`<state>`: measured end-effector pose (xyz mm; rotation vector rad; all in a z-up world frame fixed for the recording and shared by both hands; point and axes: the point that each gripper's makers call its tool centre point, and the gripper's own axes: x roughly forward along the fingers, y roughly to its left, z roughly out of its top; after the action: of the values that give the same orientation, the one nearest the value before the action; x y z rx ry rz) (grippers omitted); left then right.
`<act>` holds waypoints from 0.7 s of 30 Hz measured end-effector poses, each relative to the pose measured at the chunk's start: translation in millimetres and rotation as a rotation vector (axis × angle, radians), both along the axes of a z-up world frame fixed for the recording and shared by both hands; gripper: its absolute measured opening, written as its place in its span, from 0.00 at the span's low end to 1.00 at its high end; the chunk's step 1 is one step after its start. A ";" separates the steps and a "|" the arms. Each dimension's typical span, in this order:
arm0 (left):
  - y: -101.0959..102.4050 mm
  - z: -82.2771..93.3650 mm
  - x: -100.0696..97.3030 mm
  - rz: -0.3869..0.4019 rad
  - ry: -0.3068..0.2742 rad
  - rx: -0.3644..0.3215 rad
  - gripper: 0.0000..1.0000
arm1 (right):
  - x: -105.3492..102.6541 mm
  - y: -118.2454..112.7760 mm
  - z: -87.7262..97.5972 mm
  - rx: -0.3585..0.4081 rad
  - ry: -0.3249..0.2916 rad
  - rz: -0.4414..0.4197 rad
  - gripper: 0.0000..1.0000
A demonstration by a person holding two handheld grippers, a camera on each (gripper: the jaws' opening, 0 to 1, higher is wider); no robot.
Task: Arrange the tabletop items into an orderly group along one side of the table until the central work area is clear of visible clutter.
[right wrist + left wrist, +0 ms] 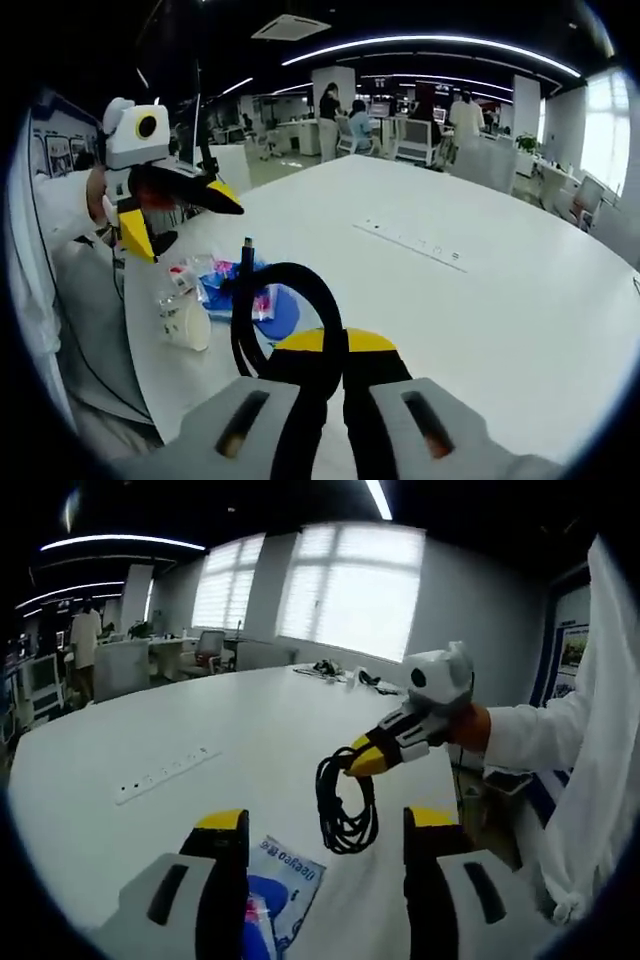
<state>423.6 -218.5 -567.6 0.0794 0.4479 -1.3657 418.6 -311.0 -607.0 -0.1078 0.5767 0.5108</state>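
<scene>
A coiled black cable (pixel 345 810) hangs above the white table (pixel 230 730), pinched in my right gripper (pixel 362 762), which reaches in from the right. In the right gripper view the cable loop (pixel 285 290) rises from the shut yellow-tipped jaws of the right gripper (pixel 335 348). My left gripper (pixel 325 825) stands open, its jaws wide apart either side of the hanging coil, not touching it. A blue and white packet (pixel 285 875) lies on the table beneath the left jaw. In the right gripper view the left gripper (pixel 185 228) hovers open above blue packets (pixel 245 298) and a clear plastic bag (pixel 185 320).
A socket strip (pixel 165 775) is set into the table top (pixel 415 245). Small dark items (pixel 345 675) lie at the far table edge by the windows. A person's white sleeve (pixel 540 735) holds the right gripper. Chairs and people stand behind the table (pixel 400 120).
</scene>
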 end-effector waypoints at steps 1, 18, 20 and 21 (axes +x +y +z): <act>-2.5 0.2 0.4 -0.001 -0.001 0.000 0.59 | -0.4 0.0 1.8 0.001 -0.005 -0.002 0.00; -54.0 -14.0 -10.6 -0.094 -0.060 0.093 0.33 | -10.6 -14.0 17.8 0.016 -0.050 -0.053 0.01; -59.2 -15.7 -13.0 -0.108 -0.068 0.101 0.29 | -11.8 -17.0 18.3 0.019 -0.052 -0.061 0.01; -61.3 -16.3 -14.4 -0.116 -0.069 0.102 0.26 | -12.7 -19.1 19.0 0.021 -0.055 -0.068 0.01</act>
<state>409.1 -279.8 -583.9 0.2390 0.4606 -1.4485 405.9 -330.1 -588.1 -0.0818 0.5199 0.4460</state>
